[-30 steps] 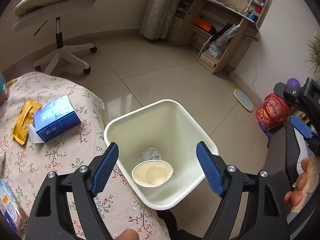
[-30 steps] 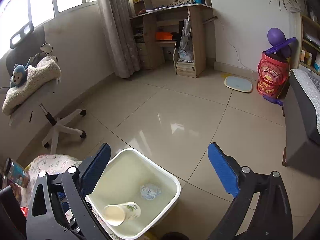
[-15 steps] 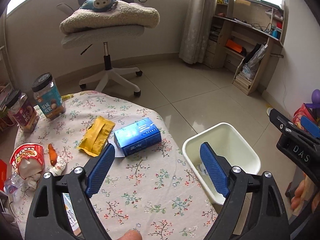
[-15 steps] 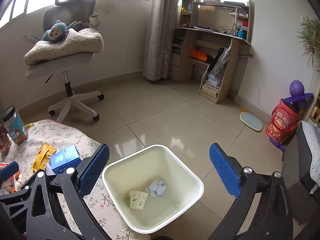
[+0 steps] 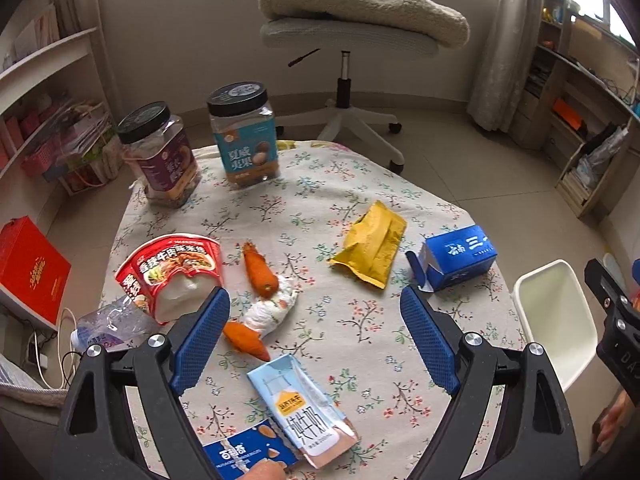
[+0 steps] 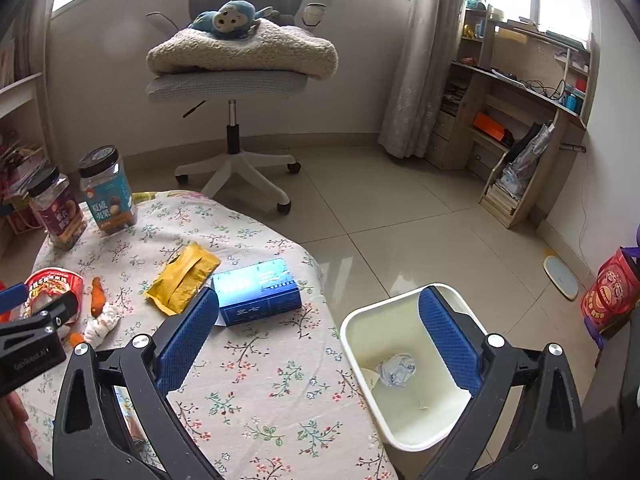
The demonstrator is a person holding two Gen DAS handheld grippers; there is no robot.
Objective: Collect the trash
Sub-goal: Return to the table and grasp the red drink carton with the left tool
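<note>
My left gripper (image 5: pixel 314 304) hangs open and empty over the floral table (image 5: pixel 360 184). Below it lie a crumpled tissue (image 5: pixel 272 310) with two carrot pieces (image 5: pixel 260 270), a milk carton (image 5: pixel 304 408) and a blue wrapper (image 5: pixel 244 452). A red noodle cup (image 5: pixel 172 272), a yellow packet (image 5: pixel 372 250) and a blue box (image 5: pixel 460 256) lie around them. My right gripper (image 6: pixel 318 320) is open and empty above the table edge and the white bin (image 6: pixel 380 302). A paper ball (image 6: pixel 396 374) sits in the bin.
Two black-lidded jars (image 5: pixel 244 136) stand at the table's far side. A crushed bottle (image 5: pixel 112 328) lies at its left edge. An office chair (image 6: pixel 236 80) with a blanket and a toy stands beyond. Bare tiled floor (image 6: pixel 400 208) lies on the right.
Both grippers swung left from over the bin toward the table. The left one now looks at the table's litter, with the bin at its right edge.
</note>
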